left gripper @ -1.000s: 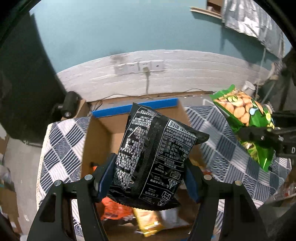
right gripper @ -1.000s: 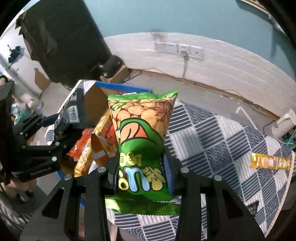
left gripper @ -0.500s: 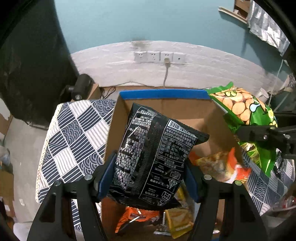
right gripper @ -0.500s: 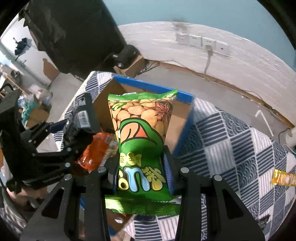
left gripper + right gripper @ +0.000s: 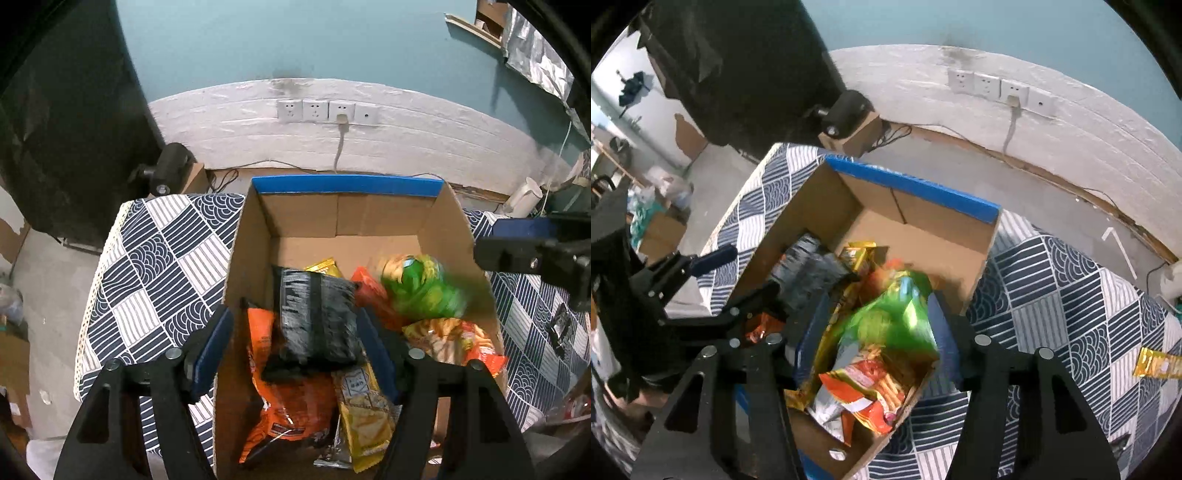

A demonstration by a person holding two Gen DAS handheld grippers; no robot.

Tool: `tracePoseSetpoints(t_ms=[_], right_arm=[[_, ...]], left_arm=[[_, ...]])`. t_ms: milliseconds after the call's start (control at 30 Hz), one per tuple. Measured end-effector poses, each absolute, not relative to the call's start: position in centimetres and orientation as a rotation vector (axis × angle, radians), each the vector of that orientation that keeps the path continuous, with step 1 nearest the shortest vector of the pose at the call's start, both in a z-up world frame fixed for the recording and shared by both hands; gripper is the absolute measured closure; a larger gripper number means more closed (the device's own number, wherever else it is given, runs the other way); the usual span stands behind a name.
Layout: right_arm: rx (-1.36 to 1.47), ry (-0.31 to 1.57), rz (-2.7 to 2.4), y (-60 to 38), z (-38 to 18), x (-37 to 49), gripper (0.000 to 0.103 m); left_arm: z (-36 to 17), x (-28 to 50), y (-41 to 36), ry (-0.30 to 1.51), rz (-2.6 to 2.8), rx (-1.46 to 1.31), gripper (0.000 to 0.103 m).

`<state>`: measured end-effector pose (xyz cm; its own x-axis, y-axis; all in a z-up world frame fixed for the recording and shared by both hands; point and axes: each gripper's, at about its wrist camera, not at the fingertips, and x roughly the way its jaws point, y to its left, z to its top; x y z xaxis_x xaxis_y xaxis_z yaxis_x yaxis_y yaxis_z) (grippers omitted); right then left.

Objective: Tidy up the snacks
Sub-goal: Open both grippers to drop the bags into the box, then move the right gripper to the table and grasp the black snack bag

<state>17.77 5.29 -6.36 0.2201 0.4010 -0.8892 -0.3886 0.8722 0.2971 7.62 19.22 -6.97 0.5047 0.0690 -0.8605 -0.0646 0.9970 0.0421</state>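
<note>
Left wrist view: one open cardboard box (image 5: 454, 221) holds one black snack bag (image 5: 317, 314), two orange packets, one blurred green bag (image 5: 421, 288). Left gripper (image 5: 295, 347) hangs above, spread wide, empty.

Right wrist view: right gripper (image 5: 871, 339) likewise gapes, tilted over the box, green bag (image 5: 894, 314) blurred inside.

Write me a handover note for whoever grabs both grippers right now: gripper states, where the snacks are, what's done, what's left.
Left gripper: open, above the cardboard box; black bag lies loose between its fingers, on the pile.
Right gripper: open, over the box's near corner; green peanut bag is motion-blurred, apparently dropping in.
Done: both bags released into the box with the orange and yellow packets.
Left: one yellow packet lies on the patterned cloth to the right of the box; it likely goes in next.
</note>
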Motion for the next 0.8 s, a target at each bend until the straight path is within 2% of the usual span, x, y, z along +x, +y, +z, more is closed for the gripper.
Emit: tracePoseSetpoints(t_ms=[100, 200, 400, 533, 800], right_arm=[[0.015, 1.221, 0.53, 4.6, -5.8, 17.5, 0.045], [0.021, 1.212, 0.497, 3.6, -5.4, 17.1, 0.037], [0.028, 1.223, 0.431, 0.9, -5.6, 16.2, 0.036], [0.026, 1.218, 0.363, -1.6, -5.6, 15.3, 0.027], [0.066, 1.247, 0.222, -7.9, -6.2, 12.3, 0.027]], left_arm=[[-6.7, 7.5, 18.7, 1.025, 0.073, 0.025, 0.027], [-6.3, 7.4, 18.0, 1.019, 0.057, 0.039, 0.027], [-5.3, 6.9, 16.5, 0.997, 0.019, 0.049, 0.027], [-4.9, 6.6, 15.1, 0.988, -0.006, 0.055, 0.026], [-4.6, 6.0, 10.3, 0.986, -0.082, 0.111, 0.026]])
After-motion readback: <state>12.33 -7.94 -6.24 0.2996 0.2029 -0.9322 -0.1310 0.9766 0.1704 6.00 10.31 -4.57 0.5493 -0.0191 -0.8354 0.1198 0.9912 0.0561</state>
